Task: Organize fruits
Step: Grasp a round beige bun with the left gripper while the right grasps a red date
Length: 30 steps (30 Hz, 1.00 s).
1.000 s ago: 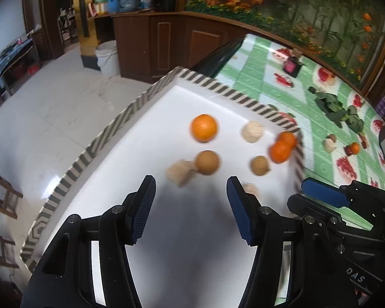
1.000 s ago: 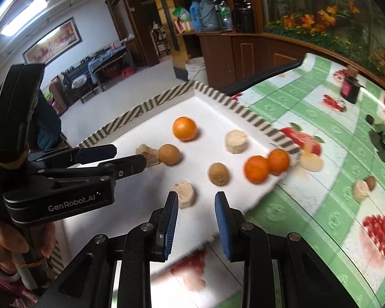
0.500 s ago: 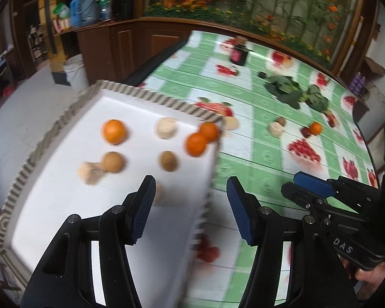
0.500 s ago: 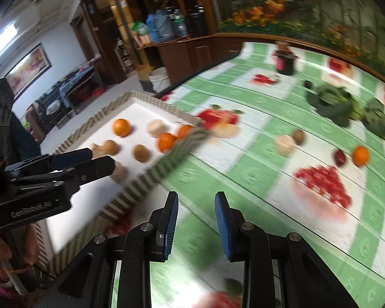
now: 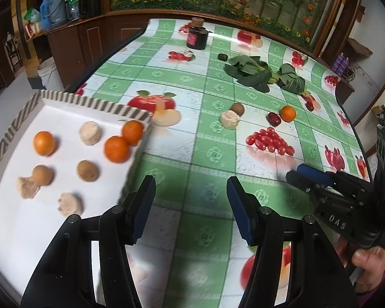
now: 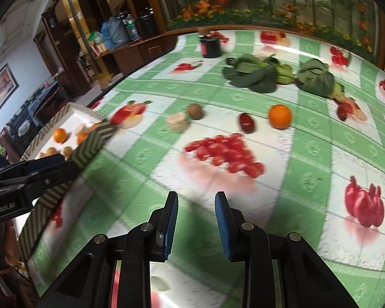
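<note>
A white tray with a striped rim [image 5: 89,101] sits at the left and holds three oranges [image 5: 116,149], brown round fruits and beige pieces. Loose on the green checked cloth lie an orange [image 6: 279,116], a dark red fruit [image 6: 247,122], a brown round fruit [image 6: 195,111] and a beige piece [image 6: 177,122]. My left gripper [image 5: 191,202] hangs open over the cloth just right of the tray's corner, nothing between its fingers. My right gripper [image 6: 196,220] is narrowly open and empty, above the cloth in front of the loose fruits.
Two bunches of dark leafy greens [image 6: 254,74] lie behind the loose fruits, with a dark jar [image 6: 210,43] near the table's far edge. A wooden cabinet and a flower mural stand behind. A hand [image 5: 367,259] holds the right gripper's handle.
Both grippers have swung right, away from above the tray and out over the cloth. The tray now lies at the left of both views. Neither gripper's opening has changed.
</note>
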Each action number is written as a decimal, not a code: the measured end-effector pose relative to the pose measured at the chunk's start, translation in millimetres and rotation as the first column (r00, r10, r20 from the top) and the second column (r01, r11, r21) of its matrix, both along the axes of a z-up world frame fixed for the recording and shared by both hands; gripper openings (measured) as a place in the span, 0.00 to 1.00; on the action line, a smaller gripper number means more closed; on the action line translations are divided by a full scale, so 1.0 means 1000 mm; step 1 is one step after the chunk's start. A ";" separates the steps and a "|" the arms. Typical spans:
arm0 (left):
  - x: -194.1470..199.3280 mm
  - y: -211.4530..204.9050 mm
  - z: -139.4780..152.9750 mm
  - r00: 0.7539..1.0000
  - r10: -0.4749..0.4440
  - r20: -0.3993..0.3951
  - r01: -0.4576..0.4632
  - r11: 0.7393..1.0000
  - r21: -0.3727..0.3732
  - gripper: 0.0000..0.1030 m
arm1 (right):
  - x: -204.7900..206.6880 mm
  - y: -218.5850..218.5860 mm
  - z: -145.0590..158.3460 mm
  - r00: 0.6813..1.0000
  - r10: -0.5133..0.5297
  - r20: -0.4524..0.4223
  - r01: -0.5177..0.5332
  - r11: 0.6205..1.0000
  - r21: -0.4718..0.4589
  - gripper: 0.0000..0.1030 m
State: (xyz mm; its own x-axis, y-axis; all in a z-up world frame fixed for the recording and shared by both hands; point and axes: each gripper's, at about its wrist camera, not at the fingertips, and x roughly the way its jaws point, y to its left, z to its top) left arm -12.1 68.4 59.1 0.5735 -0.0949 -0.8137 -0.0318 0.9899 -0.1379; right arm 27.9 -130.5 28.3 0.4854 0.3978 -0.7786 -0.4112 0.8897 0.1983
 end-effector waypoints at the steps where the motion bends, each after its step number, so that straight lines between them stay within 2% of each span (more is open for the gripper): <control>1: 0.004 -0.003 -0.001 1.000 -0.002 -0.005 0.002 1.000 -0.002 0.56 | 0.004 -0.006 -0.001 1.000 -0.011 -0.001 0.011 1.000 0.005 0.28; 5: 0.020 -0.013 -0.009 1.000 0.000 -0.017 0.000 1.000 -0.023 0.56 | 0.023 -0.024 -0.002 0.997 -0.078 -0.004 0.078 0.997 -0.006 0.31; 9: 0.035 -0.021 -0.016 0.999 0.007 -0.031 -0.008 0.999 -0.033 0.56 | 0.042 -0.031 -0.004 0.995 -0.097 -0.015 0.097 0.995 0.018 0.31; 21: 0.077 -0.039 -0.031 0.999 -0.002 -0.052 0.001 1.000 -0.018 0.56 | 0.097 -0.006 -0.014 0.999 -0.043 0.033 0.044 0.999 -0.022 0.31; 24: 0.088 -0.041 -0.035 0.998 0.007 -0.058 -0.007 1.000 -0.009 0.56 | 0.104 -0.006 -0.016 0.997 -0.036 0.064 0.036 0.999 -0.001 0.31; 25: 0.091 -0.042 -0.037 0.998 0.008 -0.059 -0.008 1.000 -0.006 0.56 | 0.105 -0.006 -0.017 0.997 -0.033 0.068 0.033 0.999 0.004 0.31; 28: 0.100 -0.045 -0.044 0.998 0.011 -0.070 -0.011 1.000 -0.002 0.56 | 0.104 -0.006 -0.017 0.997 -0.036 0.067 0.036 0.999 -0.005 0.21; 30: 0.104 -0.049 -0.044 0.999 0.008 -0.053 -0.007 1.000 0.024 0.56 | 0.101 -0.007 -0.017 0.997 -0.028 0.065 0.028 1.000 0.000 0.20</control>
